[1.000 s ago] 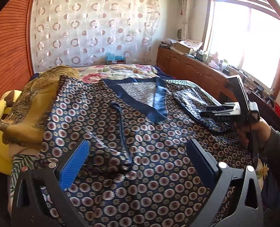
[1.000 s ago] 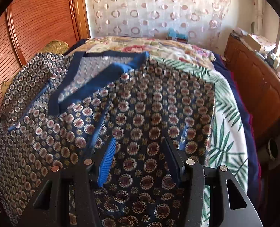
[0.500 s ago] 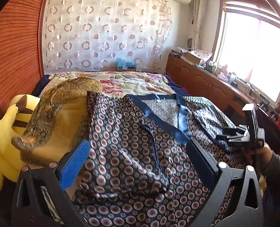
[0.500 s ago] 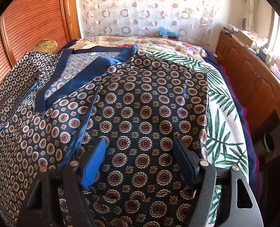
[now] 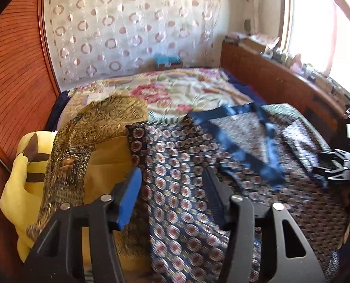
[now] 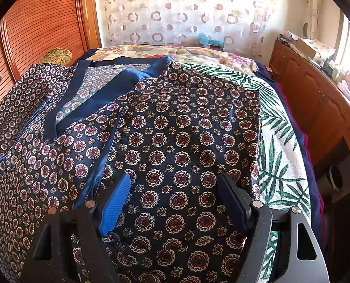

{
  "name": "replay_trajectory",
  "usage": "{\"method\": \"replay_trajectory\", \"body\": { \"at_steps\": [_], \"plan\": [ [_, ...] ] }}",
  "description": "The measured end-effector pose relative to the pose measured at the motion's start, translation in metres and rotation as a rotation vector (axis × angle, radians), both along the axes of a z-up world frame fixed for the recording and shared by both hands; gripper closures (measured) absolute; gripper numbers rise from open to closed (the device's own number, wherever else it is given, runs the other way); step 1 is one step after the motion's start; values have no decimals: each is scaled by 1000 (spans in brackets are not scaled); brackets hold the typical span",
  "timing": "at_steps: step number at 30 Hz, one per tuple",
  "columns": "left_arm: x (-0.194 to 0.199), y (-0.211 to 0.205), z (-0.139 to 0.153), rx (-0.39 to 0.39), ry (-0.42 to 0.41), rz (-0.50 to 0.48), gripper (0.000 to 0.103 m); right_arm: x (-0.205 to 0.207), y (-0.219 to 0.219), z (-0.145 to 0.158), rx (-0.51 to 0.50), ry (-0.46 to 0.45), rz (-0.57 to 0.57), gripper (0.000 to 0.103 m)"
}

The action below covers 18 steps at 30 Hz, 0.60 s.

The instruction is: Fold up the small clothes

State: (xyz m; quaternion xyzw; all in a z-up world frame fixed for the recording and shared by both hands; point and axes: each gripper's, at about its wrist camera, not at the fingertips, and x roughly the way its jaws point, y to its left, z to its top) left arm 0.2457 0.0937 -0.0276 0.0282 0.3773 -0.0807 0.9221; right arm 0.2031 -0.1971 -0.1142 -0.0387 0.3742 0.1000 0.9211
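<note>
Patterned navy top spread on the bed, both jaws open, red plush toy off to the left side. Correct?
Not quite: the plush toy is yellow with brown markings, not red, as the left wrist view shows. The patterned navy top is spread on the bed, and both the left gripper and right gripper have open jaws.

L gripper (image 5: 171, 200): matte black plastic frame w/ triangular cut-outs, silver round screw heads on the knuckles. One finger carries a bright blue ribbed pad (image 5: 130, 198), the other a black ribbed pad (image 5: 214, 194).

R gripper (image 6: 175, 202): same build — black frame, cut-outs, silver screws, blue ribbed pad (image 6: 114, 205) on one side, dark pad (image 6: 232, 202) on the other. Seen from L cam it's a black angular block w/ small silver screws.
</note>
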Motion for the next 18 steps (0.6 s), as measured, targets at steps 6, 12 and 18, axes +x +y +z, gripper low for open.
{"method": "replay_trajectory", "body": {
  "at_steps": [6, 12, 18],
  "plan": [
    [29, 6, -20, 36, 57, 17, 51, -6, -3, 8, -2, -12, 10, 25],
    [47, 6, -29, 58, 87, 16, 73, -1, -32, 44, 43, -87, 4, 25],
    [57, 10, -31, 76, 96, 1, 84, 35, -71, 38, 6, -36, -66, 26]
  ]
}}
